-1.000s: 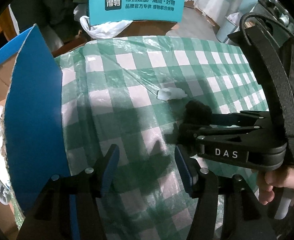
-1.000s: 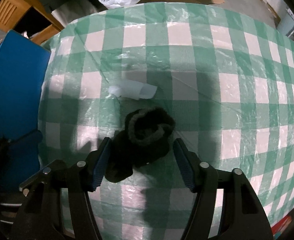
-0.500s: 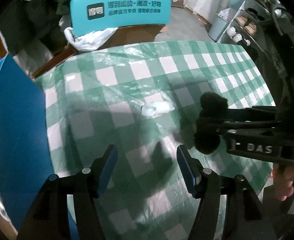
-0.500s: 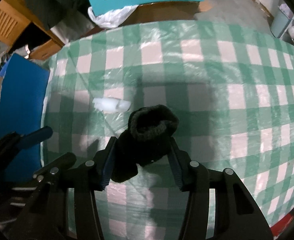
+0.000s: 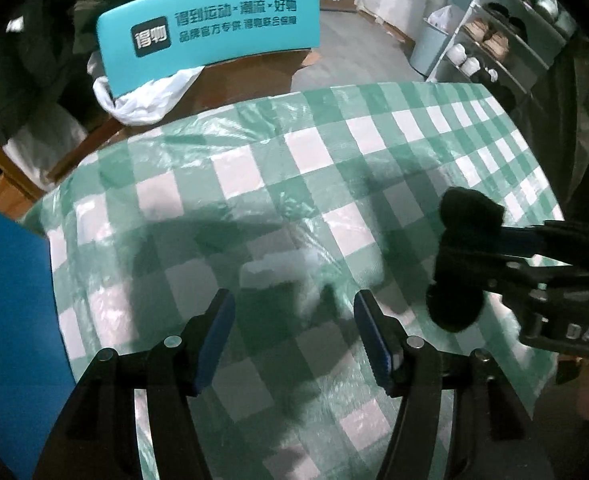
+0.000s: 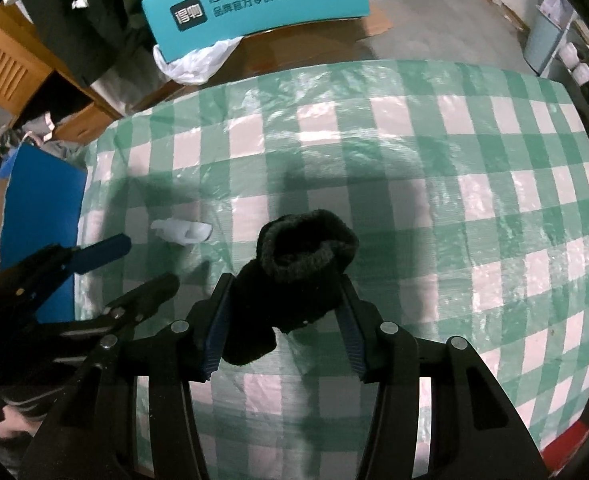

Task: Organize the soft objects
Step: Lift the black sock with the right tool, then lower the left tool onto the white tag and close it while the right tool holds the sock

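Observation:
My right gripper is shut on a black fuzzy sock and holds it above the green checked tablecloth. The sock and the right gripper also show at the right of the left wrist view. My left gripper is open and empty above the cloth, just short of a small white soft piece. That white piece lies on the cloth left of the sock, with the left gripper beside it.
A blue box flap stands at the table's left edge. A teal sign and a white plastic bag sit behind the table. Shelves with shoes are at the far right.
My right gripper shut on the black sock and lifted it off the cloth. Both grippers rose and drew back, so more of the table shows. The white piece stayed put.

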`<state>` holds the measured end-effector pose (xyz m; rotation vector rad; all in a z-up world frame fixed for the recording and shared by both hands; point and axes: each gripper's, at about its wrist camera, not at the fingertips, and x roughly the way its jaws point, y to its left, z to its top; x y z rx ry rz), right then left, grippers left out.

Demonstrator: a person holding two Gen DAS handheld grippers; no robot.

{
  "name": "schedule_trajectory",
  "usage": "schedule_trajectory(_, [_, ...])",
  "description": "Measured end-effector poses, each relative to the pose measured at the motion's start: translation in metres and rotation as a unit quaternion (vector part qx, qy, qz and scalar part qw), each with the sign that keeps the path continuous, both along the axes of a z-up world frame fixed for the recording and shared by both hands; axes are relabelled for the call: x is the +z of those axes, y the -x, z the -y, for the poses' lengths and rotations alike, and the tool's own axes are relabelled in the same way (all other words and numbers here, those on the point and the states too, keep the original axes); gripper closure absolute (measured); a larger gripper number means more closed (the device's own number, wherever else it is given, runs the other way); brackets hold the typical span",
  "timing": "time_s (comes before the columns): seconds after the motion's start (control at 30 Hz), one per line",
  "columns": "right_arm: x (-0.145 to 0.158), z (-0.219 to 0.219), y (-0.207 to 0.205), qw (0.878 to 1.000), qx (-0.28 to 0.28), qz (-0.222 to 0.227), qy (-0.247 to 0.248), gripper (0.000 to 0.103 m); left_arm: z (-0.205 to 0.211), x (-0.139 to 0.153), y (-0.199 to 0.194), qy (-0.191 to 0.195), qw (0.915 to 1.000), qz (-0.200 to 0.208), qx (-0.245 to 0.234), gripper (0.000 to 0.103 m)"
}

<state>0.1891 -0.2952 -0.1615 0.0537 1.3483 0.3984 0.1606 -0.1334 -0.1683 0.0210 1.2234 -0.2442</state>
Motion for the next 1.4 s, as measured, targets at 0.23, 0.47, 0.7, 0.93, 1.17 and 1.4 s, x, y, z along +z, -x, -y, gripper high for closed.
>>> schedule_trajectory(0.23, [-0.005, 0.019, 0.002, 1.000, -0.015, -0.007, -0.004, 0.054, 0.007, -0.013, -0.011, -0.011, 0.9999, -0.003, 0.004, 0.040])
schedule_trajectory(0.47, [-0.004, 0.022, 0.002, 1.000, -0.016, -0.007, -0.012, 0.054, 0.010, -0.019, -0.018, -0.015, 0.9998, 0.002, 0.011, 0.040])
schedule_trajectory(0.7, [-0.005, 0.026, 0.002, 1.000, -0.020, -0.009, -0.014, 0.054, 0.016, -0.020, -0.018, -0.046, 0.9988, 0.015, 0.001, 0.048])
schedule_trajectory(0.93, [-0.006, 0.024, 0.003, 1.000, -0.016, -0.012, -0.012, 0.054, 0.013, -0.018, -0.021, -0.057, 0.9982, 0.019, 0.007, 0.075])
schedule_trajectory(1.17, [-0.005, 0.022, 0.003, 1.000, -0.015, -0.011, -0.010, 0.054, 0.005, -0.017, -0.019, -0.025, 0.9995, 0.007, 0.015, 0.097])
schedule_trajectory(1.4, [-0.002, 0.021, 0.003, 1.000, -0.014, -0.007, -0.010, 0.054, 0.000, -0.012, -0.010, 0.003, 0.9997, -0.001, 0.024, 0.097])
